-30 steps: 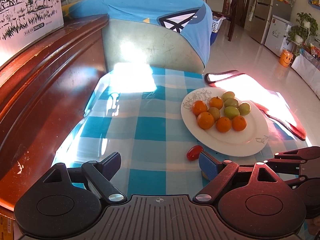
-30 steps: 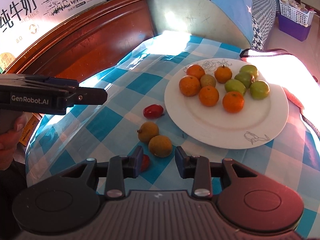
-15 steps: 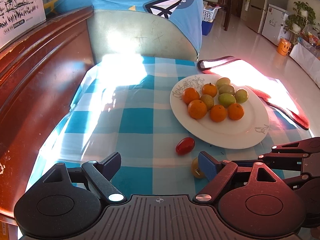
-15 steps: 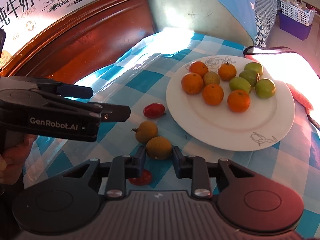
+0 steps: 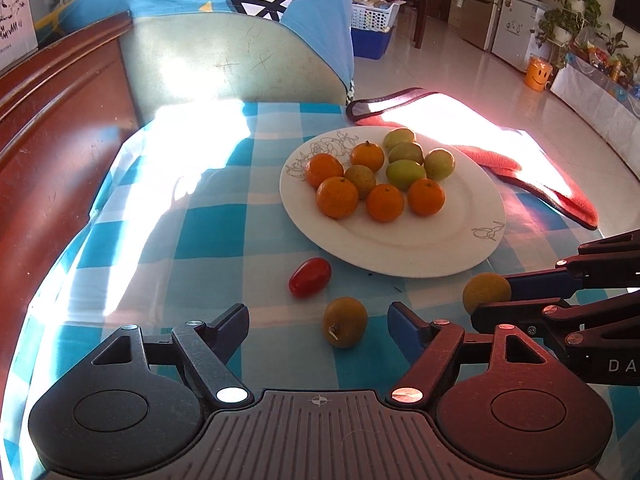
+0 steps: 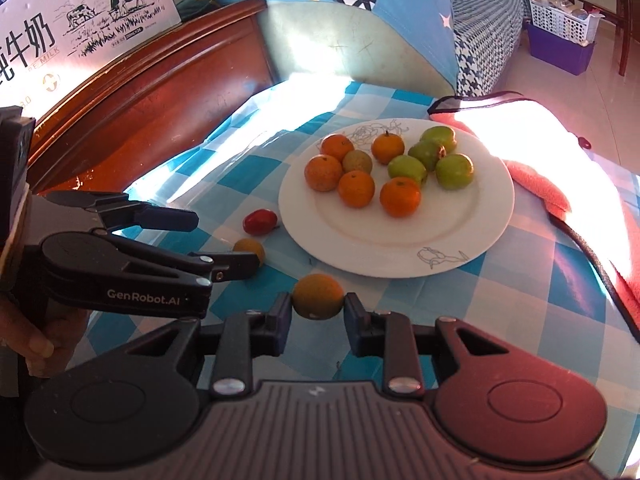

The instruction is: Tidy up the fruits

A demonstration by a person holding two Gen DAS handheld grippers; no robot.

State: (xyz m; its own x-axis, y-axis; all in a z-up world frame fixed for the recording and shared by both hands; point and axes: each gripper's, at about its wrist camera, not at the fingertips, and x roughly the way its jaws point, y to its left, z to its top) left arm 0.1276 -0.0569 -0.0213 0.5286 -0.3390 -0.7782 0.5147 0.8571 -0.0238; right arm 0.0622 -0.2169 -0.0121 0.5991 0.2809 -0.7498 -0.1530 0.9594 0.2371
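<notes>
A white plate on the blue checked cloth holds several oranges and green fruits. My right gripper is shut on a brown round fruit, lifted just off the cloth near the plate's front edge. My left gripper is open; a second brown fruit lies on the cloth between its fingertips. A red cherry tomato lies beside the plate.
A red-and-pink cloth lies right of the plate. A dark wooden bed frame runs along the left. A chair back with blue fabric stands behind the table. A milk carton box sits at upper left.
My right gripper has closed on the brown fruit and raised it. My left gripper has moved forward, so the other brown fruit now sits between its open fingers.
</notes>
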